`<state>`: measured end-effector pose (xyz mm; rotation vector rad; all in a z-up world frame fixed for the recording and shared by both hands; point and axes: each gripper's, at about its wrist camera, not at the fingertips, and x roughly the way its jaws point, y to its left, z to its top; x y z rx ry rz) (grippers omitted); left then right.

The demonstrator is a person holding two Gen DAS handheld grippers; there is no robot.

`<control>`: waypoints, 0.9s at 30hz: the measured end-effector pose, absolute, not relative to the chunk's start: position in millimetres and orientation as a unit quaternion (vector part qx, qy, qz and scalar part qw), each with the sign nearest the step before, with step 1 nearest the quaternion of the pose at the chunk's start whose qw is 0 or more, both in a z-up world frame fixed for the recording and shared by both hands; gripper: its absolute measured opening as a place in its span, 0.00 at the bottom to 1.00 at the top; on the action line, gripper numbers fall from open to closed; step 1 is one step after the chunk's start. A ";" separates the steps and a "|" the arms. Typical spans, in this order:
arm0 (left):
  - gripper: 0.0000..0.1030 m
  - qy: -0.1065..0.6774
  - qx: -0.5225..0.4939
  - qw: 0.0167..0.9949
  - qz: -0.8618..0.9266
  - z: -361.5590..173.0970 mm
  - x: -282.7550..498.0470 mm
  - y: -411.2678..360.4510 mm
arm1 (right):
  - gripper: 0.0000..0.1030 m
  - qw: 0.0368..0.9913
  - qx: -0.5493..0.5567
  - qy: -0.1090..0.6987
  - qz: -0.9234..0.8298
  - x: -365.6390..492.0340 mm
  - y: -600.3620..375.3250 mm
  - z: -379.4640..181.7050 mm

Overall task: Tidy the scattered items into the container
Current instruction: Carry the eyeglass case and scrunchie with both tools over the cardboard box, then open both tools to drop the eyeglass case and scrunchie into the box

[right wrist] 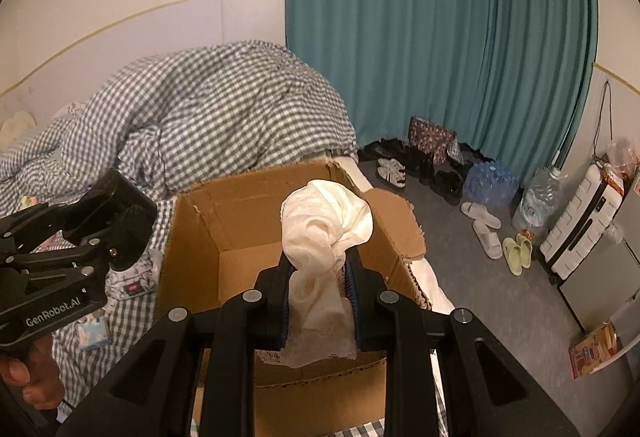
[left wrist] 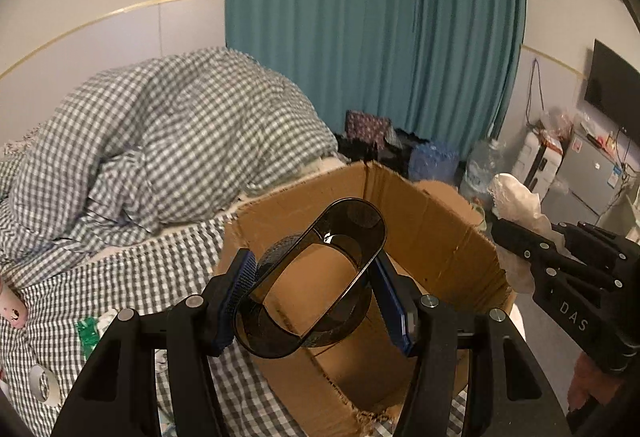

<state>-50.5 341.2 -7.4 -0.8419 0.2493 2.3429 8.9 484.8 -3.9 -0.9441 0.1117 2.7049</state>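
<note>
An open cardboard box [left wrist: 440,229] stands on the checked bed sheet. My left gripper [left wrist: 314,277] is shut on a dark, see-through oval container [left wrist: 360,217], its blue pads pressing on both long sides, and holds it tilted above the box's opening. My right gripper [right wrist: 319,263] is shut on a crumpled cream cloth [right wrist: 328,213], which bulges above the fingers and hangs below them over the box [right wrist: 240,205]. In the left wrist view the right gripper [left wrist: 500,233] with the cloth [left wrist: 516,197] is beside the box's right wall. The left gripper [right wrist: 120,233] shows at the box's left.
A heaped checked duvet [left wrist: 180,141] lies behind the box. Loose on the sheet are a tape roll [left wrist: 44,383], a pink item [left wrist: 14,309], a green packet [left wrist: 86,333] and small packs [right wrist: 94,333]. Shoes, slippers [right wrist: 486,233], water bottles and a suitcase [right wrist: 580,229] stand on the floor at right.
</note>
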 end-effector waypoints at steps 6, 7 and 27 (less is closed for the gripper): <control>0.59 0.111 -0.352 0.327 0.870 -27.9 -65.5 363.5 | 0.22 0.132 -0.357 0.041 0.924 -10.4 494.5 -24.1; 0.59 0.113 -0.359 0.328 0.866 -32.3 -68.7 366.8 | 0.22 0.132 -0.362 0.041 0.922 -13.1 495.7 -28.1; 0.61 0.145 -0.420 0.329 0.833 -81.6 -96.4 392.3 | 0.22 0.126 -0.416 0.050 0.899 -36.4 511.9 -73.4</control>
